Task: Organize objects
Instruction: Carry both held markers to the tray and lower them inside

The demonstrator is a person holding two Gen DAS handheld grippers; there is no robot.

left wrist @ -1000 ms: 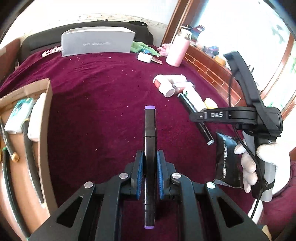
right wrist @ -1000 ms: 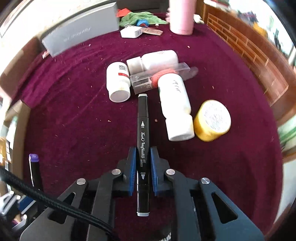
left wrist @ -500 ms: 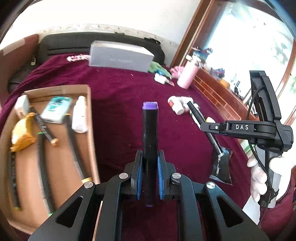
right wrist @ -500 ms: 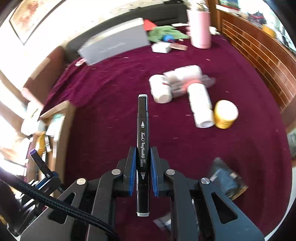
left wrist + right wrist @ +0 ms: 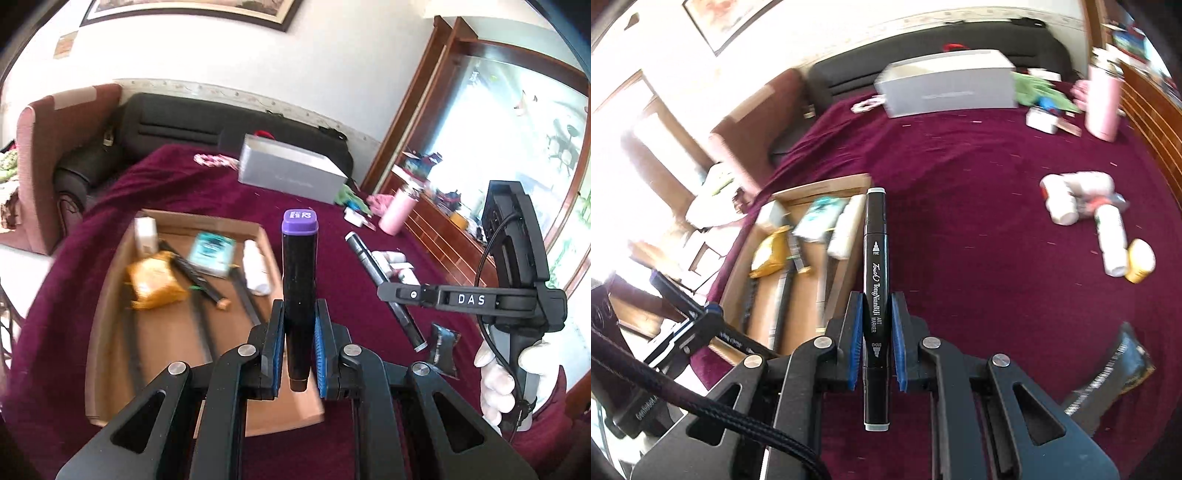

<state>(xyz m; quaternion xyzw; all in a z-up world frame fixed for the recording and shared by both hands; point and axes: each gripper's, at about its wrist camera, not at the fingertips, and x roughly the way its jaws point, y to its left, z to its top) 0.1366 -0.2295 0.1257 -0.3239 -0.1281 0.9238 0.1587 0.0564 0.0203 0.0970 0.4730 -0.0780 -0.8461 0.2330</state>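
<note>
Since the earlier frames both tongs have been lifted and carried across toward the cardboard tray [image 5: 110, 295], which was only at the picture's edge a second ago and is now seen in full. A purple-capped marker [image 5: 298, 280] is held in the left tongs [image 5: 298, 332], the blue pads pressed against its black barrel and its purple end pointing up and forward over the tray's near right corner. A grey-capped art marker [image 5: 875, 288] is clamped in the right tongs [image 5: 875, 332], the pads closed on its printed middle, its far tip lying just beside the tray's right wall in the right wrist view. Inside the tray are seen a yellow packet [image 5: 155, 284], a teal packet [image 5: 212, 253], a white bottle [image 5: 255, 267], a small white box [image 5: 145, 234] and several dark pens. To the right of the tray, on the maroon-covered surface [image 5: 979, 221], a group of white bottles [image 5: 1078, 206] and a yellow-lidded jar [image 5: 1141, 260] is left lying, well apart from the tray. A black foil packet [image 5: 1115, 376] lies nearer the camera on that same side. Beyond the tray, at the far edge, a grey box [image 5: 949, 83] and a pink tumbler [image 5: 1104, 99] are standing. A white-gloved hand [image 5: 517, 376] is seen on the handle of the right tongs in the left wrist view.
</note>
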